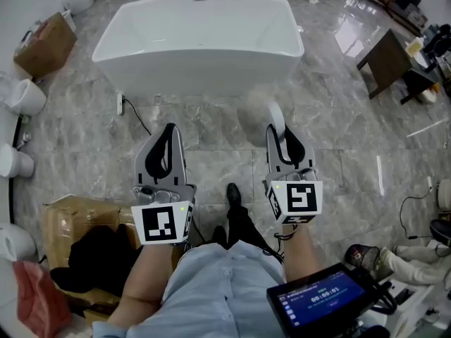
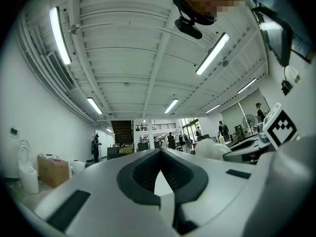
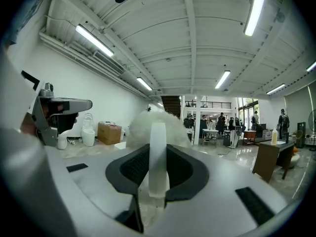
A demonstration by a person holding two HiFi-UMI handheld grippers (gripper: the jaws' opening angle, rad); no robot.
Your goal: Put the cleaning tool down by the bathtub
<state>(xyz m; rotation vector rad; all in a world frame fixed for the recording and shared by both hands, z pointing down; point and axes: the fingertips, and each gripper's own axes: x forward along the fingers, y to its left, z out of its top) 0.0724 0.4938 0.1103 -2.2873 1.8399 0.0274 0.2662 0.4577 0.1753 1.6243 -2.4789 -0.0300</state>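
The white bathtub (image 1: 201, 41) stands on the marble floor ahead of me. My right gripper (image 1: 280, 129) is shut on the cleaning tool's flat white handle (image 1: 276, 117), and the tool's fluffy white head (image 1: 258, 107) blurs over the floor just short of the tub. In the right gripper view the handle (image 3: 158, 157) stands upright between the jaws, with the fluffy head (image 3: 148, 125) beyond it. My left gripper (image 1: 168, 131) is held level beside it. In the left gripper view, the left gripper (image 2: 159, 152) is shut with nothing in it.
A cardboard box (image 1: 46, 44) and toilets (image 1: 25, 97) line the left side. A black cable (image 1: 137, 118) runs from the tub's left corner. A brown table (image 1: 387, 62) stands at the right. A box with dark cloth (image 1: 77, 224) lies by my left leg.
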